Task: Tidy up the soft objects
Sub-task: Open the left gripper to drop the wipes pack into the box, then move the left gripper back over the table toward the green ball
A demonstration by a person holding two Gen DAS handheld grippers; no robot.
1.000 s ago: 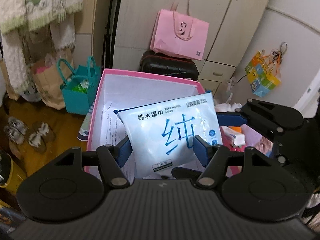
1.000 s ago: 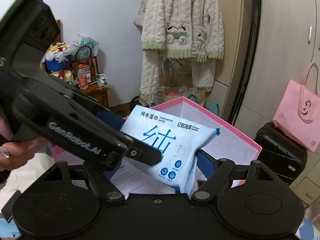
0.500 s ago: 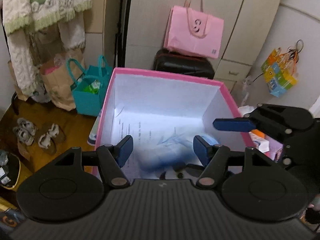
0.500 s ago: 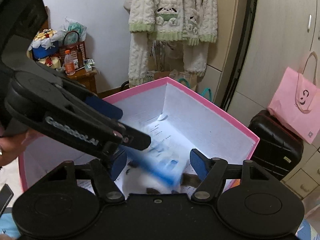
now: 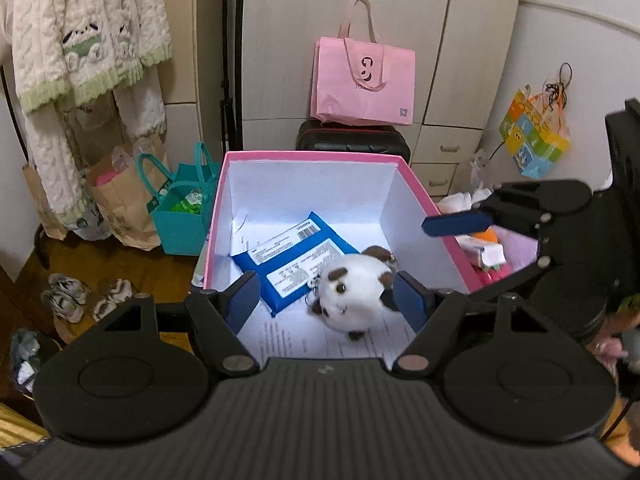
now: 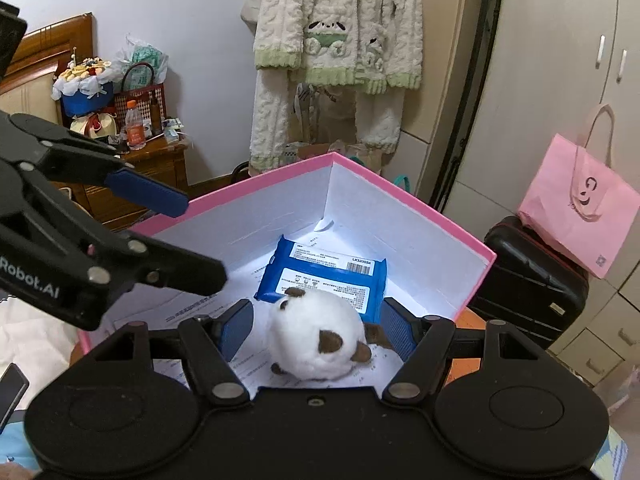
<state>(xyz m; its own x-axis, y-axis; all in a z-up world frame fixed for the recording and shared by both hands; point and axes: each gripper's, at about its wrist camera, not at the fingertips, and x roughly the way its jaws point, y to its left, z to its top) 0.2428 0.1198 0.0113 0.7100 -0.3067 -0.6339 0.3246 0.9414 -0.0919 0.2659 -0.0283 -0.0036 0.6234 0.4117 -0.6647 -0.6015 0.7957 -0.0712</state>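
A pink box (image 5: 224,200) with white inner walls stands open below both grippers; it also shows in the right wrist view (image 6: 476,276). Inside lie a blue wet-wipes pack (image 5: 288,268), back side up, and a white plush toy with brown ears (image 5: 352,296). The pack (image 6: 324,276) and the plush (image 6: 316,336) lie on printed paper. My left gripper (image 5: 326,302) is open and empty above the box. My right gripper (image 6: 316,326) is open and empty above the plush.
A pink tote bag (image 5: 364,80) sits on a black suitcase (image 5: 352,144) behind the box. A teal bag (image 5: 180,208) and a paper bag (image 5: 116,204) stand at the left. Knitted clothes (image 6: 340,40) hang on the wall. Small items (image 5: 484,252) lie right of the box.
The wipes pack was held above the box one second ago. It has dropped and now lies flat in the box, back side up. Both grippers have drawn back and the plush has come into view.
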